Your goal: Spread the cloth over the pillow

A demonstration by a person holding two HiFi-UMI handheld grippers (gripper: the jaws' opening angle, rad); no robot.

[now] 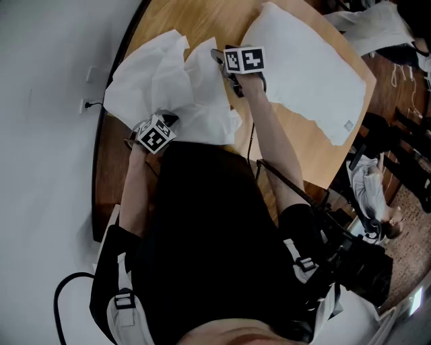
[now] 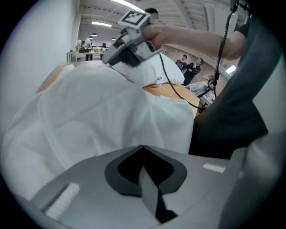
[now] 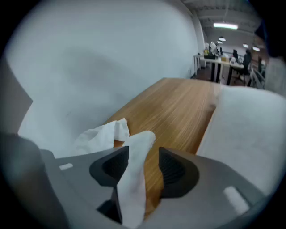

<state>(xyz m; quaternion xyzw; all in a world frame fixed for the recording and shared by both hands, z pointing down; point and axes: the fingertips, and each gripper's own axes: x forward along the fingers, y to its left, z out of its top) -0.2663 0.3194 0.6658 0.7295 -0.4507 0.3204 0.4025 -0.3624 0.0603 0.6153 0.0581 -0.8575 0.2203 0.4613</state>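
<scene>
The wooden table (image 1: pixel 202 20) has a rounded edge that runs close along a plain white wall (image 1: pixel 40 101) on the left, where a socket (image 1: pixel 89 74) is fixed. The white cloth (image 1: pixel 168 74) lies rumpled on the left half of the table, just beside the white pillow (image 1: pixel 310 67), which lies flat on the right half. The left gripper (image 1: pixel 165 122) is at the cloth's near edge. In its own view the left gripper (image 2: pixel 143 147) has its jaws closed together on a strip of the cloth (image 2: pixel 98 116), which billows up beyond the tips. The right gripper (image 1: pixel 221 59) is at the cloth's far right part, near the pillow's edge. In its own view the right gripper (image 3: pixel 144 156) has its jaws partly apart, and a fold of cloth (image 3: pixel 134 179) stands between them, against one pad with a gap to the other. Beyond are bare table (image 3: pixel 178 107), the pillow (image 3: pixel 250 134), the wall (image 3: pixel 103 53), and far off, desks (image 3: pixel 223 58) under ceiling lights (image 3: pixel 225 26).
</scene>
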